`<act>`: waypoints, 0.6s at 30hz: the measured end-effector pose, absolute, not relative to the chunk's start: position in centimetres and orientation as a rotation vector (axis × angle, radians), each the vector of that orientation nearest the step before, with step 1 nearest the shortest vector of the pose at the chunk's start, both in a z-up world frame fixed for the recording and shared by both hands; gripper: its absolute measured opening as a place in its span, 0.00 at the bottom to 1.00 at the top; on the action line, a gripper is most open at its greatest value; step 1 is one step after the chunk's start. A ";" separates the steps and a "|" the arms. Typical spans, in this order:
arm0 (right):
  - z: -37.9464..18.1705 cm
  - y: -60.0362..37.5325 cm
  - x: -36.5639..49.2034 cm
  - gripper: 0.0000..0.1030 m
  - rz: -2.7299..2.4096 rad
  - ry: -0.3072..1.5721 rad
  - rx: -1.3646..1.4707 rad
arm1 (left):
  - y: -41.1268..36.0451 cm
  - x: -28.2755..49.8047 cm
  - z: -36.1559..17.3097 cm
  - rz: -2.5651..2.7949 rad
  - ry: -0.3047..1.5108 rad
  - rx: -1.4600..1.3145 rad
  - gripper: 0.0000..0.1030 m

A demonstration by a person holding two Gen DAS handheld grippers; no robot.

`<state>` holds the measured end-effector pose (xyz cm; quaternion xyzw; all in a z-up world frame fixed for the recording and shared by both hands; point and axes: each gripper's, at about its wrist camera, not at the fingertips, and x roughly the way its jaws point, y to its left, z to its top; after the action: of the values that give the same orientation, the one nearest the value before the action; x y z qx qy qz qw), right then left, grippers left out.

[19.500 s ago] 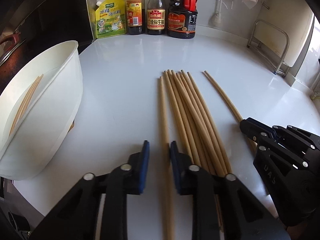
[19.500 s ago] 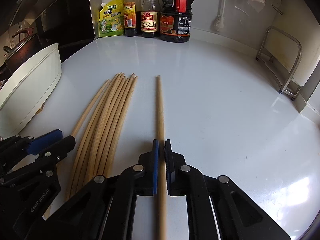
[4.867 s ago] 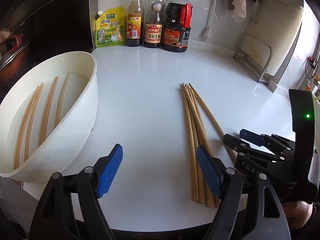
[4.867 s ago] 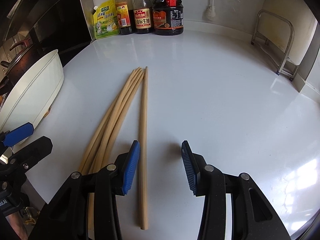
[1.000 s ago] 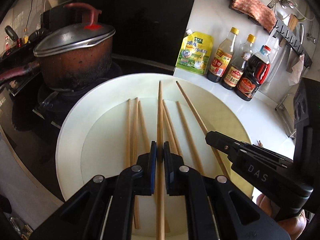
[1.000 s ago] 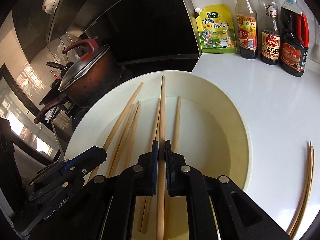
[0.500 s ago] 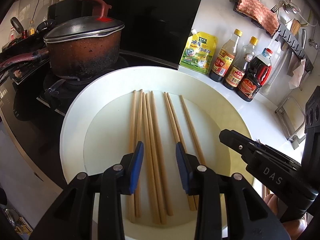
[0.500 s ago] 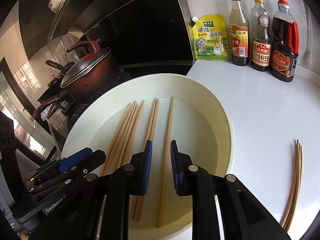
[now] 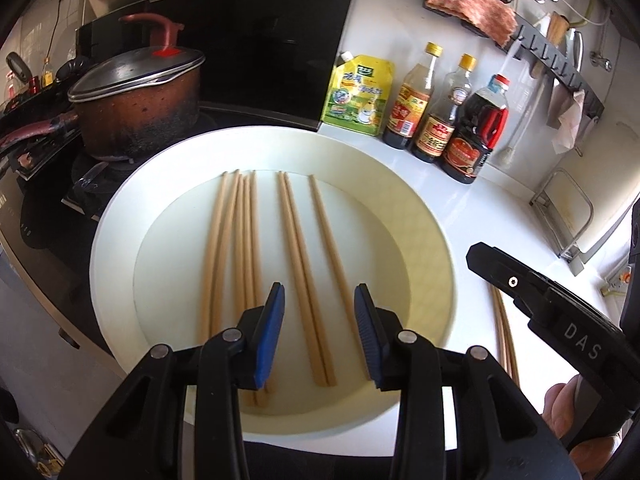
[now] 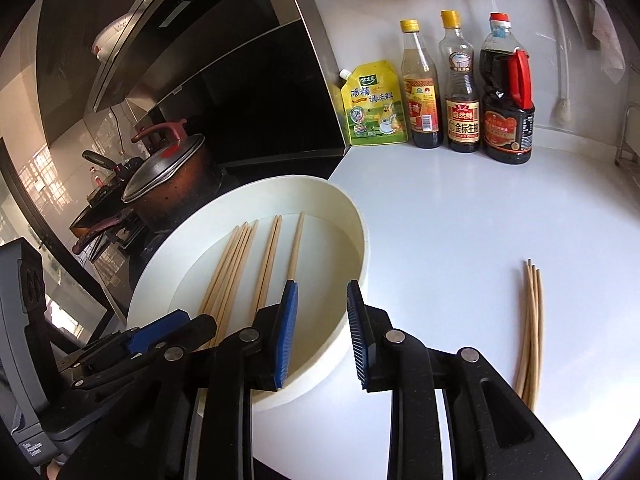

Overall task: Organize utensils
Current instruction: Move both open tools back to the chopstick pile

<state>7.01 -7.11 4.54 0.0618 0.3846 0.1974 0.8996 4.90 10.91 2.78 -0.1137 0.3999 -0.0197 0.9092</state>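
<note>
Several wooden chopsticks [image 9: 248,240] lie side by side in the white basin [image 9: 116,216]. My left gripper [image 9: 320,336] hovers open above their near ends with nothing between its blue pads. In the right wrist view, my right gripper [image 10: 322,334] stands over the near right rim of the basin [image 10: 356,220]. Its jaws are opening and nothing is between them. The chopsticks [image 10: 236,264] lie below and to its left. A small bundle of chopsticks [image 10: 530,320] stays on the white counter to the right, also seen as chopstick ends [image 9: 505,328] beside the basin.
A lidded brown pot [image 9: 136,96] sits on the black stove left of the basin. A yellow pouch [image 9: 358,94] and three sauce bottles [image 9: 436,120] stand against the back wall. A metal rack [image 9: 568,216] is at the far right. A hand [image 9: 560,412] holds the right gripper.
Both grippers let go of their chopsticks, which now lie flat in the basin. Both have opened and drawn back and to the right, the right one past the basin's rim.
</note>
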 end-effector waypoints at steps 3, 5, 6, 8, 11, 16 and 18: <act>4.9 -8.6 6.5 0.29 0.392 0.780 0.146 | 9.5 4.6 3.1 -0.063 0.824 -0.223 0.35; 5.0 -9.5 6.2 0.31 0.379 0.771 0.150 | 8.5 4.3 3.2 -0.080 0.824 -0.210 0.36; 5.0 -9.9 6.1 0.31 0.369 0.766 0.147 | 8.0 4.2 3.3 -0.086 0.824 -0.202 0.37; 5.0 -10.8 5.8 0.31 0.343 0.753 0.130 | 7.0 3.9 3.4 -0.102 0.826 -0.193 0.37; 4.9 -12.4 5.4 0.31 0.310 0.743 0.103 | 5.6 3.5 3.6 -0.121 0.824 -0.178 0.39; 4.7 -15.4 4.9 0.35 0.260 0.747 0.070 | 3.6 2.6 3.1 -0.148 0.829 -0.155 0.48; 4.3 -16.5 4.8 0.36 0.239 0.752 0.052 | 2.7 2.4 2.8 -0.156 0.840 -0.149 0.48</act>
<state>4.79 -16.54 4.34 0.0255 0.3663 0.1162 0.9228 2.44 2.74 2.83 -0.0723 0.4069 -0.0754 0.9075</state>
